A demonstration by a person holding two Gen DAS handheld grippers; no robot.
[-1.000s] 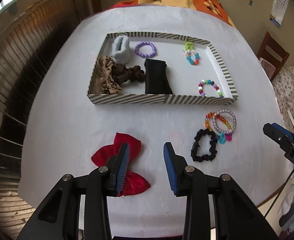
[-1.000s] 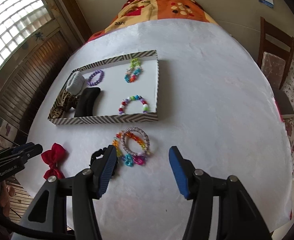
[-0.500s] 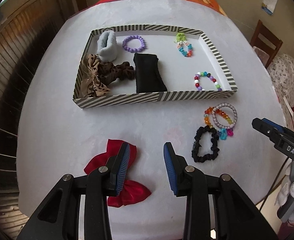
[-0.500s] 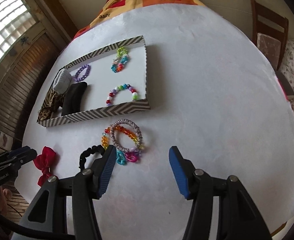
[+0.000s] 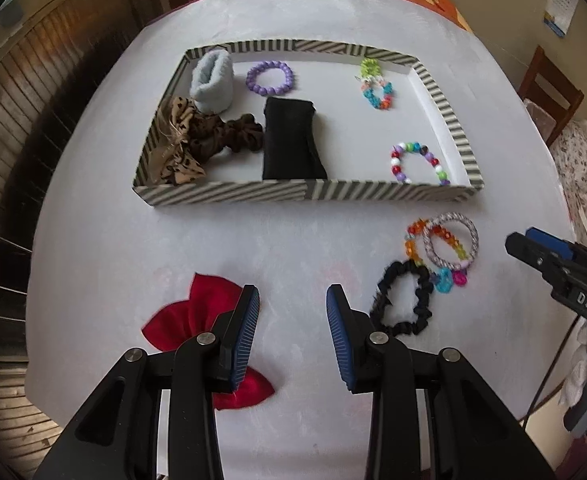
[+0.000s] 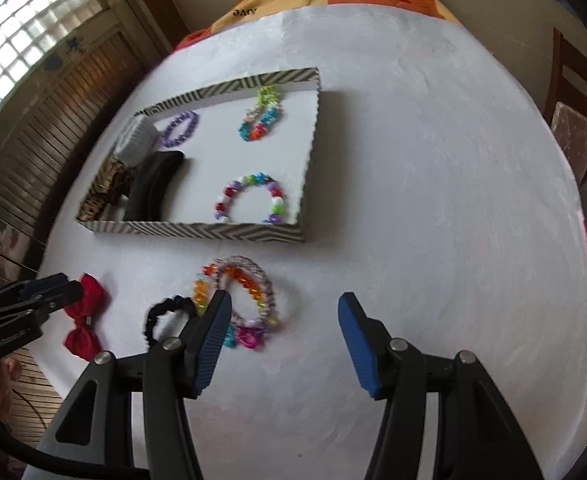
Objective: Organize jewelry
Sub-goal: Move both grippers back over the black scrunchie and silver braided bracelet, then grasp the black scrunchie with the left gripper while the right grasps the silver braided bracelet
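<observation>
Since tray [image 5: 229, 195] groups fabric left, beads right, L gripper [image 5: 292, 304] nears red bow [image 5: 197, 316], R gripper [image 6: 283, 312] nears bracelets [image 6: 249, 288]; both jaws open, empty.

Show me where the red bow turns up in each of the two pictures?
Left wrist view: red bow at lower left, partly behind the left hand-held gripper.
Right wrist view: red bow at far left edge.
Shared landmark: striped tray, farther up the table.

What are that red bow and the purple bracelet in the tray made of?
The red bow looks like soft, matt fabric, perhaps velvet: it gathers into folds. The purple bracelet looks like glossy plastic beads, round with small highlights, though glass is possible. The tray seems striped cardboard.
</observation>
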